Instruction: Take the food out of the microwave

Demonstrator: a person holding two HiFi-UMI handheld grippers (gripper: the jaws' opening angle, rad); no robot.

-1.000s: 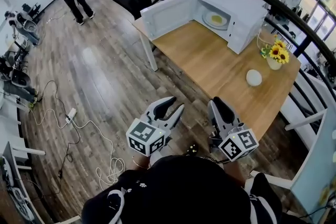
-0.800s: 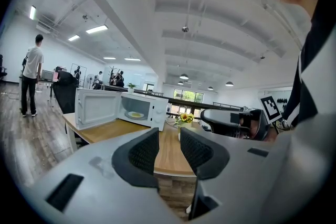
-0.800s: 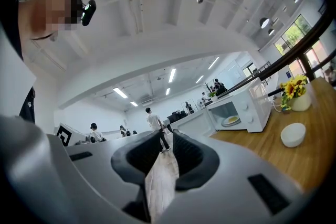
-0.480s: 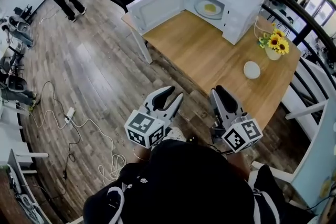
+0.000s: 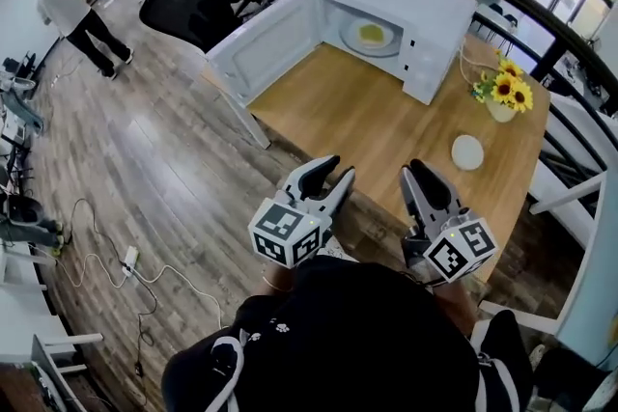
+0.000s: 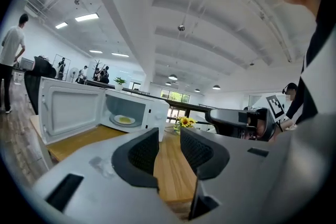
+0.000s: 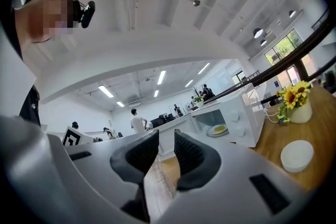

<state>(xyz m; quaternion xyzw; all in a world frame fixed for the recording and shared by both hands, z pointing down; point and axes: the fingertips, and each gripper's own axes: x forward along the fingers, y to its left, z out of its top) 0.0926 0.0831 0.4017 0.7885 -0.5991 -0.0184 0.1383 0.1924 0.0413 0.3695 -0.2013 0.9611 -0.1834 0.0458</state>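
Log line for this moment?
left tongs: open, empty | right tongs: open, empty | microwave: door open | food: on plate inside, untouched

readable text: none | brands: none | numbers: none | signs: none

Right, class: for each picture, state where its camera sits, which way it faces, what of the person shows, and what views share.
Head view: on the person's head, looking down at the table and microwave; left gripper, right gripper and torso show.
Left gripper view: on the left gripper, along its parted, empty jaws at the microwave; right gripper at right.
Right gripper view: on the right gripper, along parted, empty jaws; microwave right of them; left gripper's cube at left.
Shared: all show the plate of food inside the microwave.
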